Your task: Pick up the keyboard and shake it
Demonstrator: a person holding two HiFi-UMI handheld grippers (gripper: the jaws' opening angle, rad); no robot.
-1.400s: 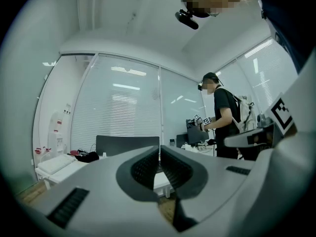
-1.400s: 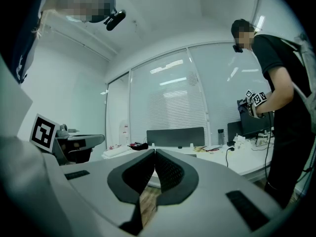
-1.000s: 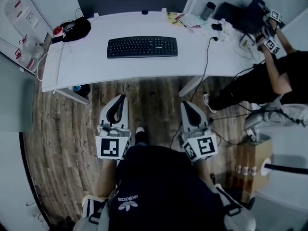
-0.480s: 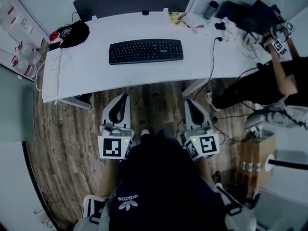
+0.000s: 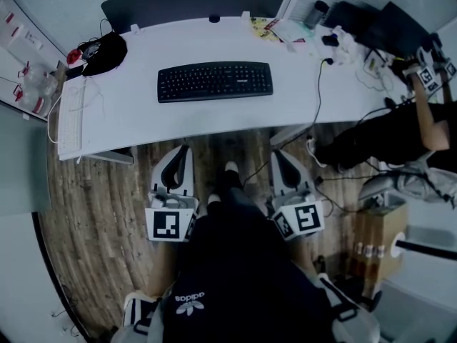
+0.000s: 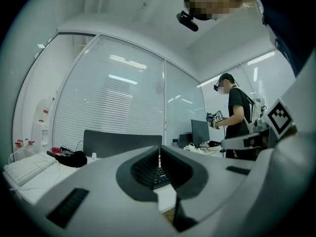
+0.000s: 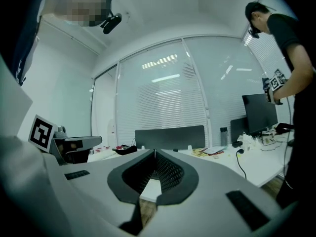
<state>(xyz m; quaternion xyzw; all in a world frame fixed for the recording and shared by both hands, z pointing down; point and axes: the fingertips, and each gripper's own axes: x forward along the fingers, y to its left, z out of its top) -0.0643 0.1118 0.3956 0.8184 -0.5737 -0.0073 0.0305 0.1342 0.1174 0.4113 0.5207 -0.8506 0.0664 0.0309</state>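
Note:
A black keyboard (image 5: 215, 81) lies flat in the middle of the white desk (image 5: 128, 113). My left gripper (image 5: 184, 148) and right gripper (image 5: 278, 153) hang side by side over the wooden floor, just short of the desk's near edge and apart from the keyboard. Both are shut with nothing between the jaws. In the left gripper view the shut left gripper (image 6: 159, 151) points level at the desk, and part of the keyboard (image 6: 159, 174) shows through its jaw window. The right gripper (image 7: 154, 153) looks the same way, its jaws meeting in a thin line.
A white keyboard (image 5: 68, 123) and a black bag (image 5: 103, 50) lie at the desk's left end. A grey partition (image 5: 193, 2) backs the desk. A black cable (image 5: 316, 106) hangs over its front edge. Another person (image 5: 400, 131) stands at the right with marked grippers. A cardboard box (image 5: 375, 245) sits lower right.
Both grippers have moved forward toward the desk's near edge. The desk and black keyboard sit lower and closer in the head view. The jaws stay shut.

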